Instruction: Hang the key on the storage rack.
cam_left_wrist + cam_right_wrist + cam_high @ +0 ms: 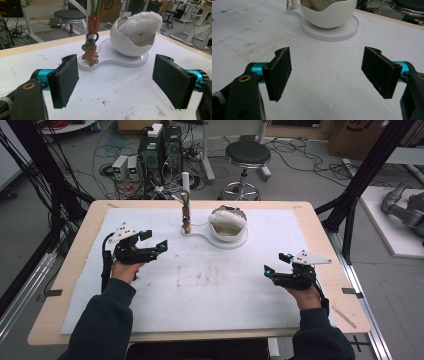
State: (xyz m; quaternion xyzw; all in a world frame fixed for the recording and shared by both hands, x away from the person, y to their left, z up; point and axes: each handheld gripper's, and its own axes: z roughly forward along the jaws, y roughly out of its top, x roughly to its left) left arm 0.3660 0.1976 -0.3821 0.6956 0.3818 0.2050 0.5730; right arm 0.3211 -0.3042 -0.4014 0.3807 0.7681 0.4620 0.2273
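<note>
Left tool (153,241) hovering at 9 o'clock on desk (70,265), jaws apart, gripping nothing. Right tool (275,264) at 3 o'clock, likewise wide, empty. Egg-shaped bowl (228,224) sitting at 12 o'clock, keychain stand (186,215) just beside.

Wooden table (320,227) carries a stained white mat (210,285). Grey floor (300,175) behind it holds a black round stool (247,155), computer towers (161,150), tangled cables (295,150) and cardboard boxes (357,135).

black stool (247,155) and computer towers (161,147) stand behind the table (70,265).
</note>
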